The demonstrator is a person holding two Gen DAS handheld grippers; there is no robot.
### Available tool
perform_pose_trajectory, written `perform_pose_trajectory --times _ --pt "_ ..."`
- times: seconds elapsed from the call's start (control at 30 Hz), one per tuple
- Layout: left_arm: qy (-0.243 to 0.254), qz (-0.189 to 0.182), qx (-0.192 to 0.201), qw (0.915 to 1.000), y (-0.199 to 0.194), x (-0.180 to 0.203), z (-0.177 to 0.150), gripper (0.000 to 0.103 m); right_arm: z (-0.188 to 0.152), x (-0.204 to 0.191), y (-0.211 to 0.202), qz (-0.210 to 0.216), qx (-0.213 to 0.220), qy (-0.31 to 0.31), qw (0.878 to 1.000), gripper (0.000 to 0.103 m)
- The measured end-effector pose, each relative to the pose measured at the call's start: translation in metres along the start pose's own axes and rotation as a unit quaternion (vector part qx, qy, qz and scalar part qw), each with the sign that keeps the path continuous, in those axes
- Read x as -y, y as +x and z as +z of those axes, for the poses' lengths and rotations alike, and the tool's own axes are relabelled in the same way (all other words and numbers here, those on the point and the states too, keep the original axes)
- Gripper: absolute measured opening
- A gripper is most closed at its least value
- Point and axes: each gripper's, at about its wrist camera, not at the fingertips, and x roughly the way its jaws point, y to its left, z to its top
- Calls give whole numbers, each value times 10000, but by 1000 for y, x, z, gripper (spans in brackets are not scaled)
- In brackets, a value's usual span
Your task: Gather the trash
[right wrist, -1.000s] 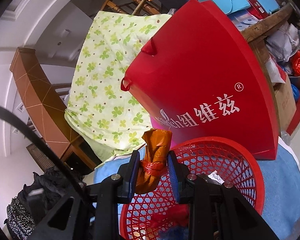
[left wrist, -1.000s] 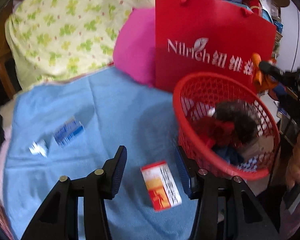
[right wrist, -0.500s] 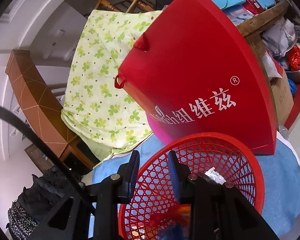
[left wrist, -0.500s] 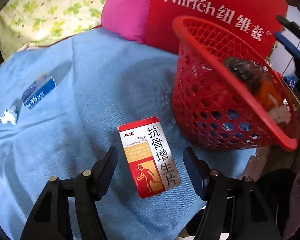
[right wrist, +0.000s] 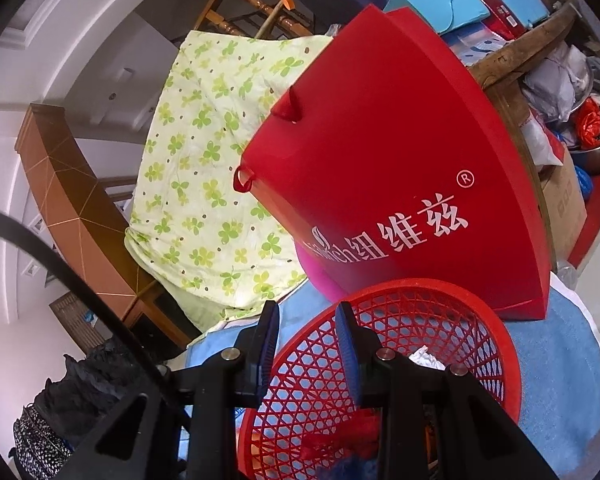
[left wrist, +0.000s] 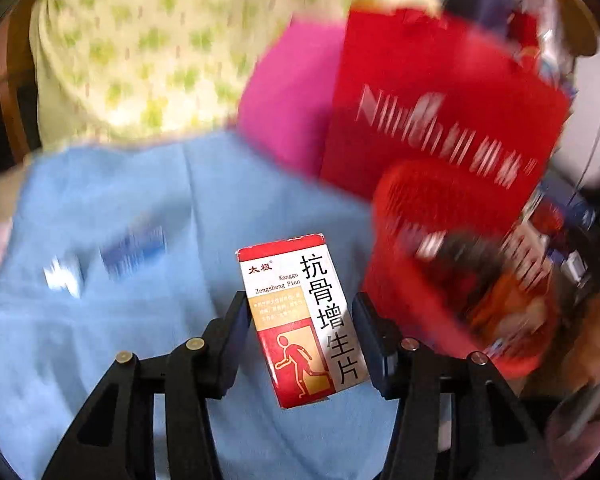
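Note:
A red-and-white medicine box [left wrist: 300, 320] hangs above the blue cloth [left wrist: 100, 360] between the closing jaws of my left gripper [left wrist: 300, 300]. Both pads press on its long sides. The red mesh basket [left wrist: 404, 216] stands just right of it, blurred, with an orange bag [left wrist: 500, 304] and dark trash inside. A blue packet [left wrist: 134, 248] and a white scrap [left wrist: 62, 274] lie on the cloth at the left. My right gripper [right wrist: 307, 312] hovers over the near rim of the basket [right wrist: 440, 292]. Its jaws stand close together with nothing between them.
A tall red paper bag [right wrist: 380, 160] stands right behind the basket, with a pink cushion [left wrist: 292, 100] beside it. A green-flowered quilt [right wrist: 204, 160] is draped at the back left. Boxes and clutter [right wrist: 560, 200] fill the right. Dark clothing [right wrist: 80, 392] lies at the lower left.
My left gripper dropped to the medicine box, closed on it and lifted it off the cloth. The orange bag left my right gripper and now lies in the basket.

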Motion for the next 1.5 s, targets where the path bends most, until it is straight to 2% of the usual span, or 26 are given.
perform_pose_trajectory --times 0.1,0.23,0.3,0.43,0.53,0.67,0.77,0.9,0.97,1.1,1.13,1.23,1.4,1.5 --pt "322 -341 524 9975 -30 25 29 55 0 -2 -1 23 64 -11 10000 32" --pt "589 -818 625 9929 -30 60 52 58 1 -1 -6 31 208 3 9998 32" --pt "741 -767 644 9922 -26 75 56 68 3 1 -8 26 290 32 9996 32" --pt "836 -663 716 9917 -29 81 50 68 5 6 -11 15 382 146 9992 32" --pt "775 -477 603 9940 -27 64 41 68 3 3 -10 46 384 185 9991 32" --pt "512 -167 313 9981 -28 25 10 68 0 -11 -8 154 439 28 9989 32" --pt "162 252 23 9995 -27 -20 -18 68 -5 -29 -6 359 483 -232 9979 32" --pt "-419 958 -265 9942 -31 -80 -53 68 -18 -65 -4 782 587 -802 9920 32" --pt "-665 1149 -325 9906 -33 -104 -64 68 -30 -89 0 1011 577 -1178 9862 32" --pt "-1097 1549 -352 9812 -36 -146 -87 68 -56 -124 20 1403 214 -1597 9769 33" --pt "-1171 1593 -383 9795 -34 -155 -93 68 -65 -132 28 1444 28 -1666 9754 37" --pt "-1348 1669 -482 9755 -28 -172 -107 68 -89 -149 61 1511 -660 -1707 9714 73" --pt "-1599 1682 -638 9706 -17 -200 -127 68 -126 -165 108 1357 -1604 -1678 9632 73" --pt "-1749 1669 -679 9680 -9 -215 -133 68 -142 -163 129 1273 -2015 -1505 9595 73"
